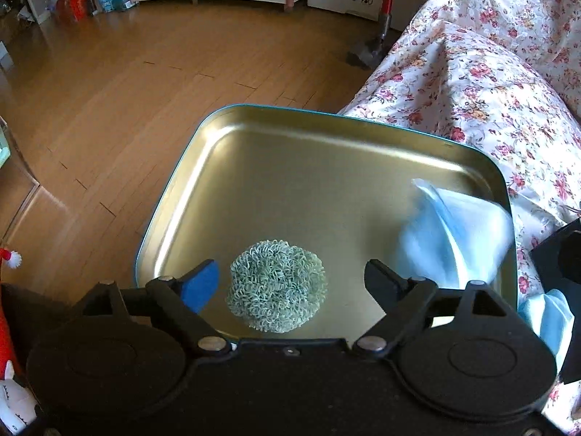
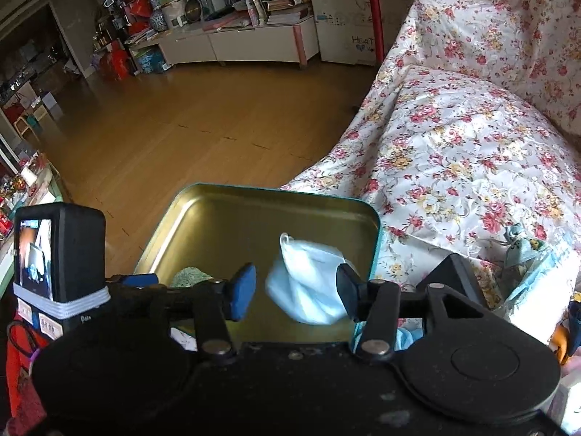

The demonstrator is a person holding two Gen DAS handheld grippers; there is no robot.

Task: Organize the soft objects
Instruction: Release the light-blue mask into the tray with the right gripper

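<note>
Left gripper open around green scrubber, not touching. Right gripper open around blue mask inside metal tray.

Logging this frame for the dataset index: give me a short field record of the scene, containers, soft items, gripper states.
container: open metal tin, gold inside, teal rim, resting on the floral cover
item 1: green scrubber ball, lying on the tin floor, between the left gripper fingers, untouched
item 2: light blue cloth, blurred, in the tin at its right side
left gripper: open
right gripper: open, cloth between the fingers; contact with the right finger unclear
floor: wood, beyond the tin
</note>
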